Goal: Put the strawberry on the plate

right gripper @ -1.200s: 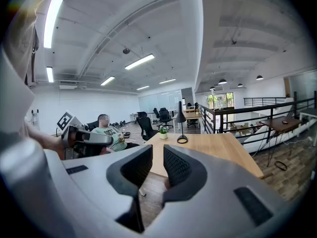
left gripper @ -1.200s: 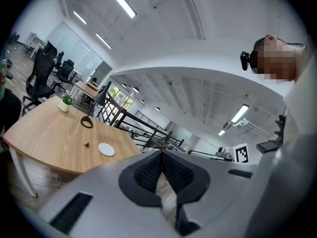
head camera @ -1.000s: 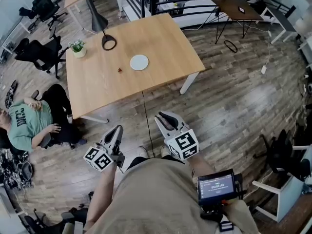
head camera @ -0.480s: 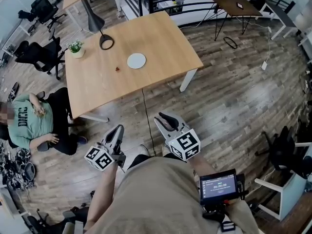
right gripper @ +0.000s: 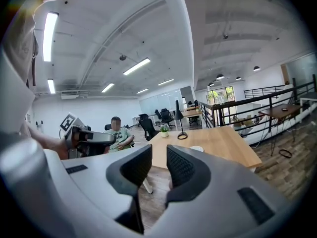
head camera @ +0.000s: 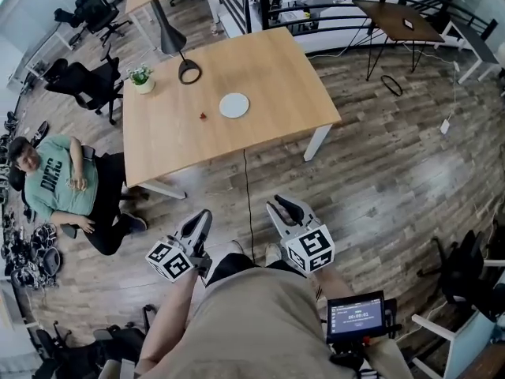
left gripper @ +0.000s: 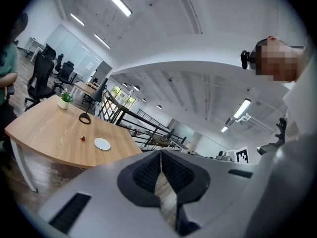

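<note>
**Strawberry far ahead of my grippers**

The strawberry (head camera: pixel 203 116) lies on the wooden table (head camera: pixel 276 69), just left of the white plate (head camera: pixel 234 105) and not touching it. Both sit well ahead of me across the floor. My left gripper (head camera: pixel 204 214) and right gripper (head camera: pixel 277 203) hang low by my body, each clenched on nothing.

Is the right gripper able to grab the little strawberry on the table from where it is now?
Probably not yet. The right gripper hangs near the person's body, and a wide stretch of floor lies between it and the table where the strawberry sits. Nothing blocks the way.
</note>
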Motion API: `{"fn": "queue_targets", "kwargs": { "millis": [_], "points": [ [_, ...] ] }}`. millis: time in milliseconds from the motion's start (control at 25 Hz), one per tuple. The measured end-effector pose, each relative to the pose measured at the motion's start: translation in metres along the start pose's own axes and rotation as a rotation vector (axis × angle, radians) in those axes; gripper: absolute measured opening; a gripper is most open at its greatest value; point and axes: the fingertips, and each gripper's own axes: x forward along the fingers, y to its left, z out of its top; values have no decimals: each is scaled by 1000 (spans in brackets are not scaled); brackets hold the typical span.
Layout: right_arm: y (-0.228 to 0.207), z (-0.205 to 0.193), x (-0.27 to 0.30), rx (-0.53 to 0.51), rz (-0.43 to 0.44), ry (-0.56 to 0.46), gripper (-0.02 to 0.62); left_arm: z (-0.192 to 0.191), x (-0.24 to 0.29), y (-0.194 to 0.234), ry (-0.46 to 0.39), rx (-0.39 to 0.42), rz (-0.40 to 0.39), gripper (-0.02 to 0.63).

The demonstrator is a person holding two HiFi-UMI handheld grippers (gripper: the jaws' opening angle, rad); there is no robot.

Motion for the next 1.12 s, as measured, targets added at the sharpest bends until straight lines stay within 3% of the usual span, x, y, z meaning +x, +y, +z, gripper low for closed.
{"fn": "queue_targets", "kwargs": {
  "millis": [400,720,920,1120],
  "points": [
    [-32,-23,-11,23,11,27,77,-16,-18,-11,-48,-25,84,5],
    [-39,-16,14,11,14,39,77,-5,-24,22,-79,-67,122,5],
    [-44,-9,49,5,7,60,77,3,2,46,-79,-108,69,5],
    [-54,9,96,3,-11,70,77,44,33,74,-115,-126,-23,5]
  ]
}}
